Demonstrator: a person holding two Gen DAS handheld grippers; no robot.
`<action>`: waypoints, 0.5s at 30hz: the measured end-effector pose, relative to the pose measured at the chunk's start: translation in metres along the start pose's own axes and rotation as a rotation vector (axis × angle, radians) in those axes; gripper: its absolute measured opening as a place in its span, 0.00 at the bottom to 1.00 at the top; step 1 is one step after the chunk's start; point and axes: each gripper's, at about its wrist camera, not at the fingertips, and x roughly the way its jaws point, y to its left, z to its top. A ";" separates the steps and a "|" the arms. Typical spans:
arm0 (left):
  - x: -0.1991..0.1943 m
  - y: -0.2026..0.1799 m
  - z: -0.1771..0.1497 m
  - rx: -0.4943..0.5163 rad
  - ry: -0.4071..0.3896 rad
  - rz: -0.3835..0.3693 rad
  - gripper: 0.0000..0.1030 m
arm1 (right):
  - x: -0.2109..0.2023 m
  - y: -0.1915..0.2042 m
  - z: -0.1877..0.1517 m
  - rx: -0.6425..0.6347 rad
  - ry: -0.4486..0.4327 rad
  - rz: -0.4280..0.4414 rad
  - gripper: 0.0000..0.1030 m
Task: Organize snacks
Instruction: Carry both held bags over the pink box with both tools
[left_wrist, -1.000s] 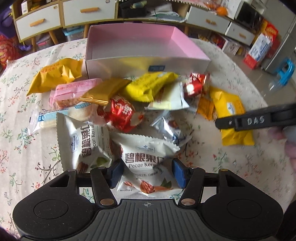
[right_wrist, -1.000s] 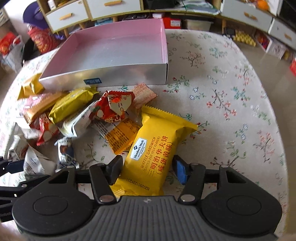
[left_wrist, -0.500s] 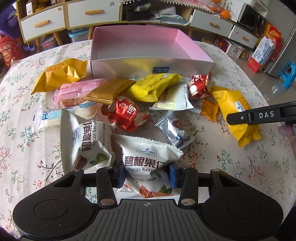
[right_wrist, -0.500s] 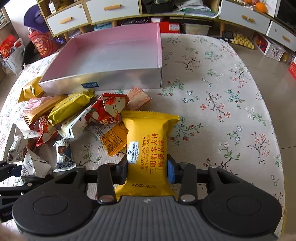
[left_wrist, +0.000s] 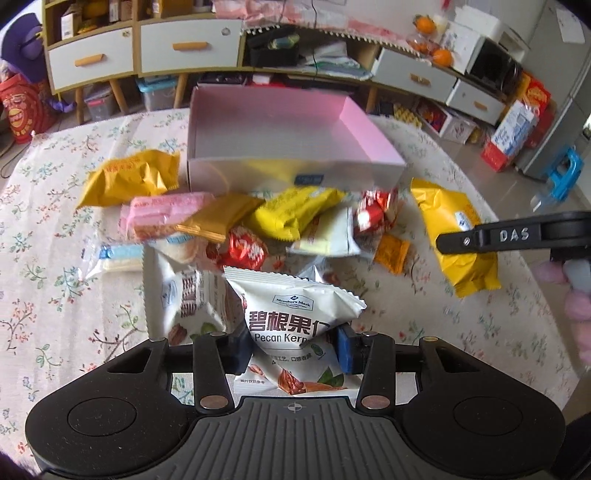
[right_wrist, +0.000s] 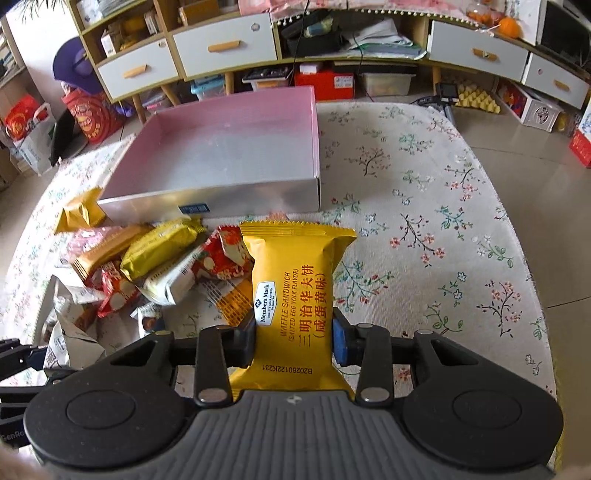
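Snacks: you've got one in each gripper. Your left gripper (left_wrist: 291, 349) has just closed and is clamped on a white pecan pack (left_wrist: 291, 317), pads pressing its lower half, pack raised off the floral cloth (left_wrist: 55, 280). Your right gripper (right_wrist: 293, 338) has also just closed and pinches a yellow waffle pack (right_wrist: 295, 291) by its sides, long axis pointing away from you toward the box.

Around the pecan pack: a second white pack (left_wrist: 184, 302) lies just to its left, partly behind it. Past it sits the heap: red wrapper (left_wrist: 245, 251), yellow bar (left_wrist: 291, 210), pale cream pack (left_wrist: 325, 236), brown-gold bar (left_wrist: 221, 218), pink pack (left_wrist: 166, 214), clear-blue pack (left_wrist: 114, 256), small orange packet (left_wrist: 391, 251), red-white candy (left_wrist: 373, 210). A golden pack (left_wrist: 129, 177) lies apart at the far left, beside the box corner. The heap lies between your left gripper and the box; several pieces touch or nearly touch the box's front wall.

From the right wrist view the same heap is left of the waffle pack, and the cloth to the right is bare of snacks.

Box (right_wrist: 221, 199): pink inside, silvery outside, open top, at the far side of the table. Nothing visible in it in either view; the near inner strip is hidden by the front wall.

Beyond the table: drawer cabinets (right_wrist: 221, 48), cluttered.
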 end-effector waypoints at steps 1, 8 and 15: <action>-0.002 0.000 0.004 -0.007 -0.009 -0.002 0.40 | -0.001 0.001 0.002 0.004 -0.002 0.003 0.34; 0.001 0.006 0.039 -0.066 -0.055 0.001 0.40 | -0.004 0.021 0.023 -0.032 -0.037 0.016 0.34; 0.016 0.016 0.079 -0.057 -0.105 0.033 0.40 | 0.006 0.031 0.051 -0.017 -0.083 0.063 0.34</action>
